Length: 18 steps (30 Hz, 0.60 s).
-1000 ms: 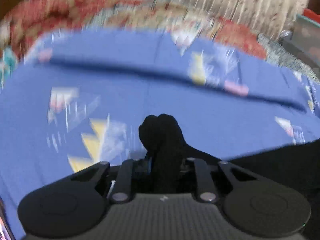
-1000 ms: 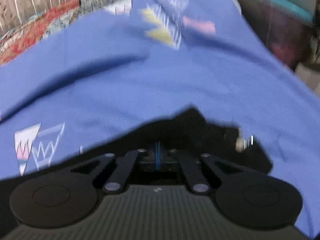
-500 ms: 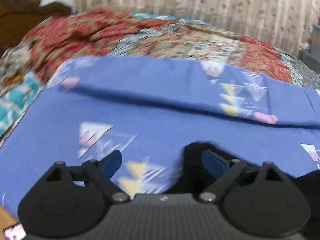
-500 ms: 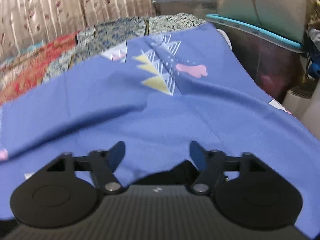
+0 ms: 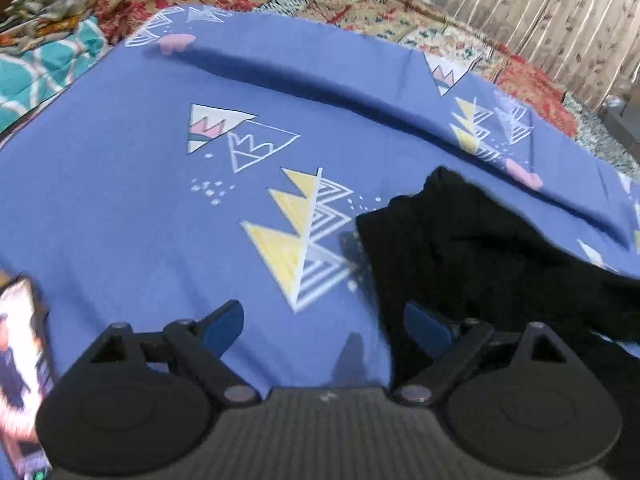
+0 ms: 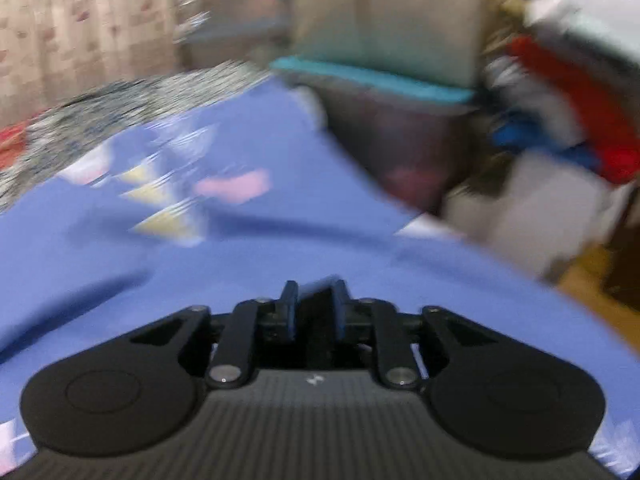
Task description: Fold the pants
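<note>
Left gripper (image 5: pixel 324 326) jaws spread wide above the blue sheet (image 5: pixel 120 208), black pants (image 5: pixel 480 264) beside; right gripper (image 6: pixel 314 300) jaws closing, nothing visible between.

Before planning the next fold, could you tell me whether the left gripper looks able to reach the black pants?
Probably yes: the left gripper is open, and the black pants lie on the blue sheet just beyond its right-hand finger, uncovered.

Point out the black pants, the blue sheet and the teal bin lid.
black pants (image 5: pixel 472 264), left wrist view, middle of the fabric.
blue sheet (image 5: pixel 120 208), left wrist view, bare patch.
teal bin lid (image 6: pixel 372 78), right wrist view, front edge.
</note>
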Motion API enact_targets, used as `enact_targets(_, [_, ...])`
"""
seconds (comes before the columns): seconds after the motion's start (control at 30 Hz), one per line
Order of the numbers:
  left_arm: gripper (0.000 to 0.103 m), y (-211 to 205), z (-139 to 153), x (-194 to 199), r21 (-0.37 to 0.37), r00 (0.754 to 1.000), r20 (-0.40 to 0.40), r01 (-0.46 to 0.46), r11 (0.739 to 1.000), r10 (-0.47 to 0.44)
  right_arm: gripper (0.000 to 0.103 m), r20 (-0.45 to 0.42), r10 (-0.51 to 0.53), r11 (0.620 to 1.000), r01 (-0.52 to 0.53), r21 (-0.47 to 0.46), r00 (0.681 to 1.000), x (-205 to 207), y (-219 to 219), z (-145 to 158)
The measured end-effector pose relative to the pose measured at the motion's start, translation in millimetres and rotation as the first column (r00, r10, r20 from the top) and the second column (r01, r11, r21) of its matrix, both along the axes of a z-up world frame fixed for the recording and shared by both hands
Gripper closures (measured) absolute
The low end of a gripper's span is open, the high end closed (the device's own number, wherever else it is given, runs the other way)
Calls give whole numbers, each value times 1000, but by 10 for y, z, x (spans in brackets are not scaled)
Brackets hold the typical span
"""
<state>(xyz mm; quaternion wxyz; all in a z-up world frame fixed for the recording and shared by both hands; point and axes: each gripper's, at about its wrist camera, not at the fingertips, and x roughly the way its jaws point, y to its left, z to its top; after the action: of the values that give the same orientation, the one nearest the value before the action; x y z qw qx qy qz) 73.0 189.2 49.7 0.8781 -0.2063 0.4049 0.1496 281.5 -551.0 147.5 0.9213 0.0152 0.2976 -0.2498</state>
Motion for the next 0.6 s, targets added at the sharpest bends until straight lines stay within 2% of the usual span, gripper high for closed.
enact_targets(0.03, [7, 0, 16, -105, -6, 1000, 7, -8, 1000, 8, 38, -4, 29, 999, -29, -22, 1000, -65, 32, 49])
enact_targets(0.1, [6, 22, 23, -293, -35, 1000, 5, -23, 999, 24, 38, 62, 121, 992, -119, -35, 991, -246, 206, 199])
enact_targets(0.17, [6, 52, -10, -475, -86, 999, -5, -46, 995, 46, 38, 88, 249, 967, -252, 26, 965, -294, 487, 312])
enact_targets(0.23, [6, 85, -69, -609, -162, 998, -3, -64, 985, 64, 38, 78, 413, 901, -420, 109, 907, -352, 957, 396])
enact_targets(0.27, [6, 100, -117, -666, -215, 997, 1, -70, 974, 72, 38, 69, 504, 849, -508, 147, 861, -389, 1254, 426])
enact_targets(0.3, [6, 95, -172, -700, -264, 997, 3, -68, 962, 72, 38, 64, 599, 780, -599, 182, 798, -454, 1613, 443])
enact_targets(0.33, [7, 77, -226, -733, -299, 998, 7, -62, 952, 68, 38, 58, 692, 696, -686, 213, 720, -553, 2004, 461])
enact_targets(0.4, [9, 25, -297, -786, -335, 997, 28, -56, 941, 69, 38, 44, 841, 512, -820, 257, 539, -817, 2778, 471])
enact_targets(0.47, [13, -18, -338, -820, -375, 995, 63, -45, 926, 74, 36, 15, 950, 296, -916, 271, 311, -1246, 3641, 428])
enact_targets(0.5, [17, -36, -367, -824, -408, 994, 84, -32, 913, 72, 35, -6, 976, 210, -940, 268, 216, -1461, 4006, 370])
enact_targets(0.57, [24, -94, -408, -804, -436, 994, 95, -13, 900, 61, 35, -56, 996, 83, -959, 270, 70, -1811, 4609, 192])
enact_targets(0.6, [27, -148, -416, -787, -423, 994, 94, -7, 906, 51, 34, -97, 995, 40, -959, 282, 14, -1983, 4917, 42])
